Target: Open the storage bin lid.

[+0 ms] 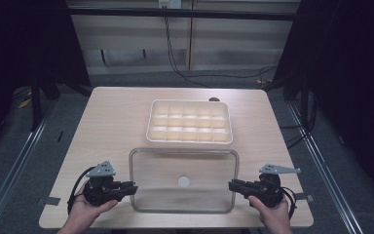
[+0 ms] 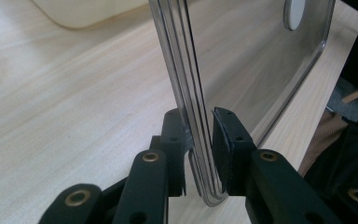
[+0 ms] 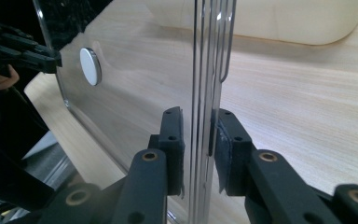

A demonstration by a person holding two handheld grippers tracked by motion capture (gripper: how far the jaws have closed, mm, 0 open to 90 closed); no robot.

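A person sits at a pale wooden worktop (image 1: 117, 112) with a claw in each hand. Between them lies a clear plastic lid (image 1: 183, 165) with rounded corners and a small white disc (image 1: 183, 182) at its middle. It lies near the front edge, just in front of a cream tray (image 1: 190, 122) divided into many small compartments.

The left claw (image 1: 132, 188) meets the lid's left edge and the right claw (image 1: 233, 185) its right edge. The step in hand looks like a two-sided grip on the lid, ready for lifting. The next move probably calls for raising both sides evenly and carrying the lid level over the tray.

The high view gives the layout but not the grip. The left gripper view shows the lid's rim (image 2: 193, 116) between nearly closed jaws, one pad touching and a slim gap at the other. The right gripper view shows its jaws pinching the opposite rim (image 3: 205, 116), with the left claw beyond.
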